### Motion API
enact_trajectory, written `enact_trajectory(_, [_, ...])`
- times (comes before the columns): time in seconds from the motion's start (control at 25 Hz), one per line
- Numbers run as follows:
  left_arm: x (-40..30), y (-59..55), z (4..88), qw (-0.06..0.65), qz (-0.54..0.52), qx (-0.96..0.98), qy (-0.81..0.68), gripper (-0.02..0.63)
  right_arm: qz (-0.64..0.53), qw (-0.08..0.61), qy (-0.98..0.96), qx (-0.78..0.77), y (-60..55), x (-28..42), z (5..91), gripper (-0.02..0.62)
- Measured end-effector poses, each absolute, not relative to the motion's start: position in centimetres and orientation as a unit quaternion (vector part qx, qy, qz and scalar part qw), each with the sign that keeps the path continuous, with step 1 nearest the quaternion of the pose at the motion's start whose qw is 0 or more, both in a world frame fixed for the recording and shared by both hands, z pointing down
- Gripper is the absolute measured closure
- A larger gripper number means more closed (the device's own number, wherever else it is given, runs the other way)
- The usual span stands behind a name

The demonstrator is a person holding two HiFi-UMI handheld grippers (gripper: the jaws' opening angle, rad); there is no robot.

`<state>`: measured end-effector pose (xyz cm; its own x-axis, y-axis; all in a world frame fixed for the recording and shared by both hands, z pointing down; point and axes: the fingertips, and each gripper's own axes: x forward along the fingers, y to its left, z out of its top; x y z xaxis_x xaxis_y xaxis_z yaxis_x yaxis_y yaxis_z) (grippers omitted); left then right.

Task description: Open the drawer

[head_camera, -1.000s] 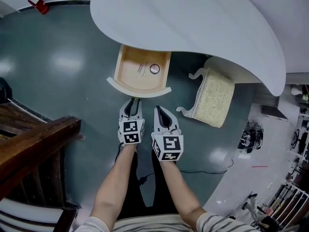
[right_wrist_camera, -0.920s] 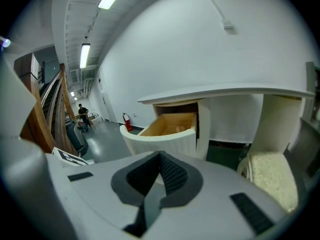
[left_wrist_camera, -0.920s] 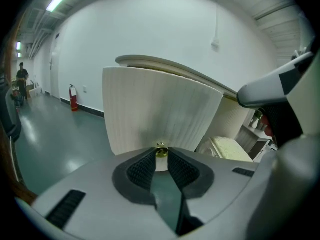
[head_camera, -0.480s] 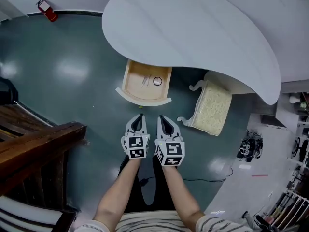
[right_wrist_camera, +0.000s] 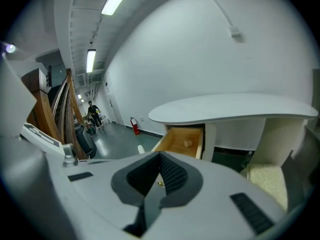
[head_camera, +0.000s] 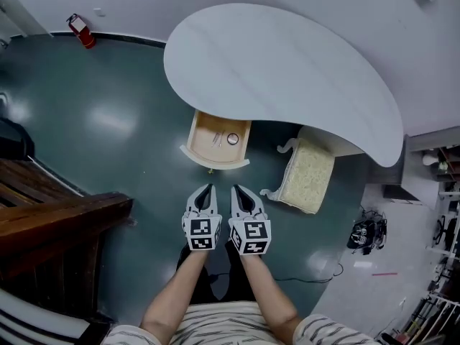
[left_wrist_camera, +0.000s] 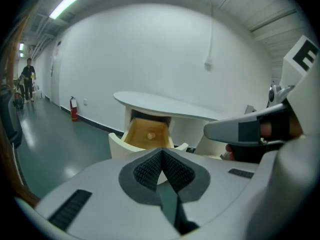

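Fingers [left_wrist_camera: 146, 173] on your left gripper [head_camera: 208, 191] are pressed together with nothing between them, and those on your right gripper [head_camera: 237, 191] look closed and empty in the same way. The drawer [head_camera: 214, 164] stands pulled well out from under the white worktop [head_camera: 287, 70], its wooden inside open to view with a small round thing [head_camera: 232, 139] and a couple of thin pieces lying in it. A second ago your left fingers were spread and right up against the drawer's curved front; since then they have let go and closed, and you have drawn both grippers back and up, so they now hang side by side over the floor [head_camera: 129, 121], well apart from the front. By the look of it the pull is over and the release is clean, so the task reads as done unless you want the drawer further out. Beside the drawer, under the worktop's edge, sits a cushioned stool [head_camera: 307, 178], untouched, and a wooden rail [head_camera: 57, 218] lies off to your left
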<state>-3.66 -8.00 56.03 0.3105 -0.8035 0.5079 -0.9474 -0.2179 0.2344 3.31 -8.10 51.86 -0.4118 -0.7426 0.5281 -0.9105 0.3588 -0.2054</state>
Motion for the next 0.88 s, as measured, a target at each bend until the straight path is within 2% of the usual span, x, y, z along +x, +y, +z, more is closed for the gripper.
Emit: enact_trajectory(0.88, [-2.8, -7.0, 35.4, 0.151, 0.101, 0.800, -0.572, 0.601, 0.174, 0.115, -0.849, 0.485, -7.2, 3.3, 34.4, 0.581])
